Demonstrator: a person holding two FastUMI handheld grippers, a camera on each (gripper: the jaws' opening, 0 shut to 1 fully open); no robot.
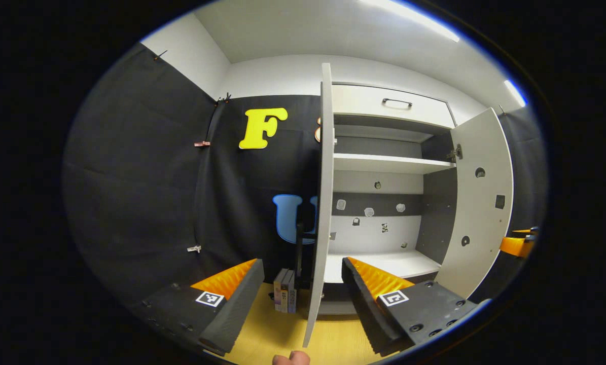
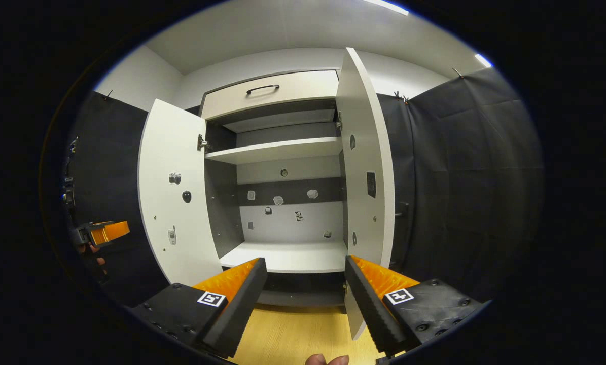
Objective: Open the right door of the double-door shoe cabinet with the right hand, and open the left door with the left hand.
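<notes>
Both doors look fully swung out, left door and right door, stiff light panels best grabbed by the edge, left gripper and right gripper fingers spread, empty.

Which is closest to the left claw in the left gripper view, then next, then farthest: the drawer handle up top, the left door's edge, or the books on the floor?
1. Left door, edge-on between the left claw's fingers.
2. Books, standing on the floor just left of the door.
3. Drawer handle, high on the cabinet's front.
</notes>
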